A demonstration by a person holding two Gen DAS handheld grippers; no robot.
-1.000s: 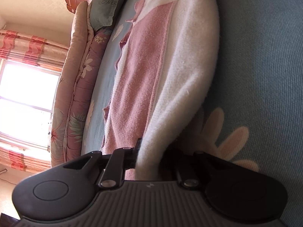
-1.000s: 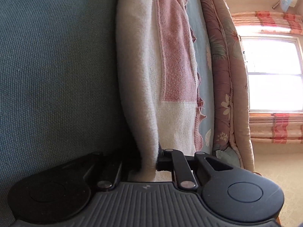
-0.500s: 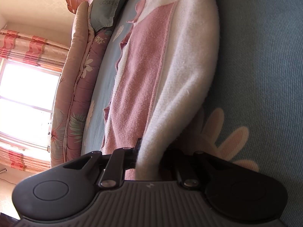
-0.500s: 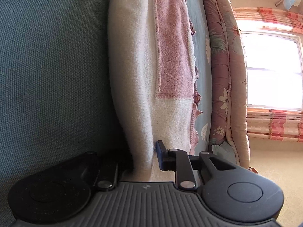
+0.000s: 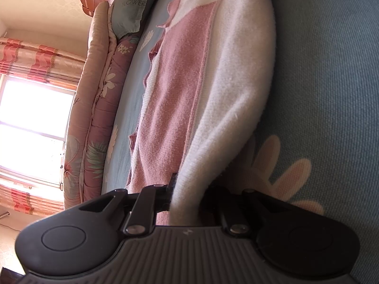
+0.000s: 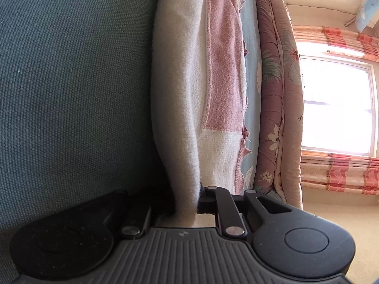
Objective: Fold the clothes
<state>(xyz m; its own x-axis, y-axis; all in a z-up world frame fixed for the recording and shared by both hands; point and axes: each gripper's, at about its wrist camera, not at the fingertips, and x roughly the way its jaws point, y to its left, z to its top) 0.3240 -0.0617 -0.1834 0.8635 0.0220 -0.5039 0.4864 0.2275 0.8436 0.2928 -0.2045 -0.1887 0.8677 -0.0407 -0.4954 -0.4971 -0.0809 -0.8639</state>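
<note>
Sweater (image 5: 236,75), white and pink knit, lies lengthwise on the bed (image 5: 331,71), doubled over so a rolled white fold edge runs between my two tongs, pink panel on the side toward the quilt (image 5: 94,123) bunched along the far edge of the bed. My left tongs (image 5: 187,201) are clamped narrow on one end of that white fold, knit pinched between the pads. My right tongs (image 6: 187,201) are nearly closed on the other end of the same fold; the pad on the window side presses the white knit, the other pad is in shadow but cloth fills the gap, so I read it as gripping. In each wrist view a dark tip at the top edge marks where the opposite tongs bite the garment. Both tongs tilted down toward the blue floral sheet. Judgement: mid-fold, edge held at both ends, ready to carry over or set down. Risks: right grip looks thin, only a small bite of fuzzy knit, so it could slip out if I pull the span taut or lift unevenly; then that end drops and the fold skews. Knit is stretchy, so too much tension distorts the edge. Scalloped pink hem (image 6: 244,142) on the quilt side could bunch under if I drag instead of lifting.
</note>
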